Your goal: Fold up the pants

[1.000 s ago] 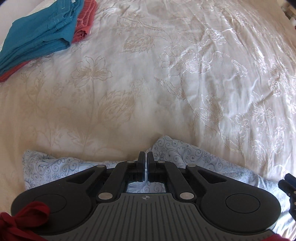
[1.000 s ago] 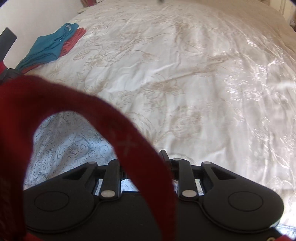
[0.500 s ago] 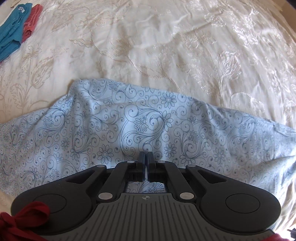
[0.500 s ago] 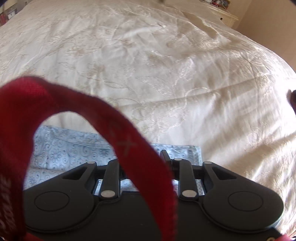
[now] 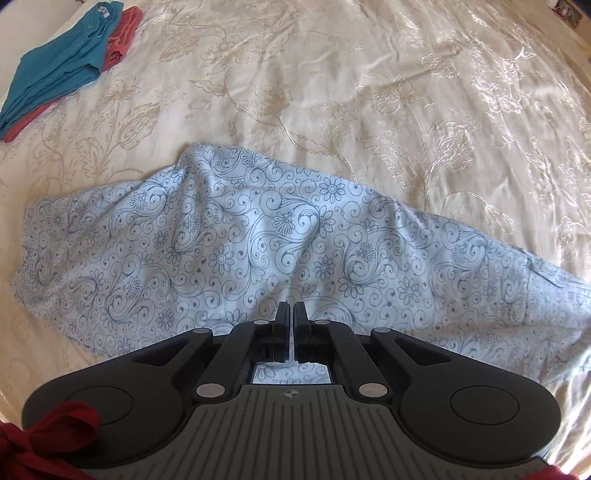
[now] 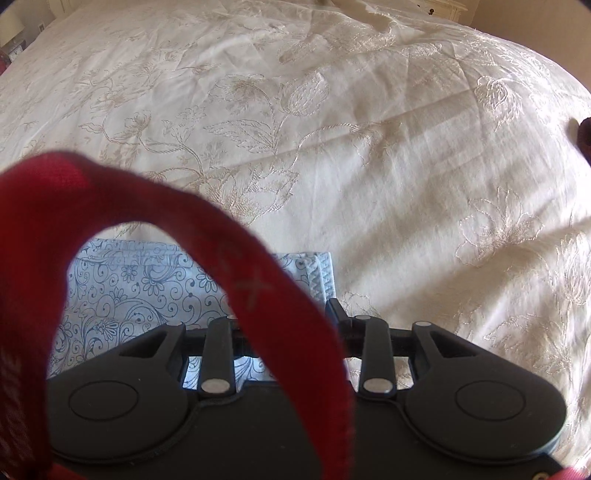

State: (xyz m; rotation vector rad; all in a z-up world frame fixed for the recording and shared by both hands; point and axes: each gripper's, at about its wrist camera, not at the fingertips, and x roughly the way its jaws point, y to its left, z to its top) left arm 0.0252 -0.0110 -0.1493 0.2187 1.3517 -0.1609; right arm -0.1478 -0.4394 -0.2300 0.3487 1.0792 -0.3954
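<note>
Now I am reading:
Left gripper (image 5: 290, 314): clenching, its fingers pinching the pants (image 5: 258, 236).
Right gripper (image 6: 295, 314): widening, released beside the pants' hem.
Bedspread (image 5: 369, 92): lying bare beyond.

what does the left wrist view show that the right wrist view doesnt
Only the left wrist view shows the folded teal and red clothes at the bedspread's far left, the pants spread wide, and the left gripper, shut with no cloth visibly pinched.

Only the right wrist view shows a red strap looping across the lens, the pants' hemmed corner, and the right gripper, whose jaws have just been opening; the strap hides one finger.

Both show the blue floral pants and the cream embroidered bedspread.
</note>
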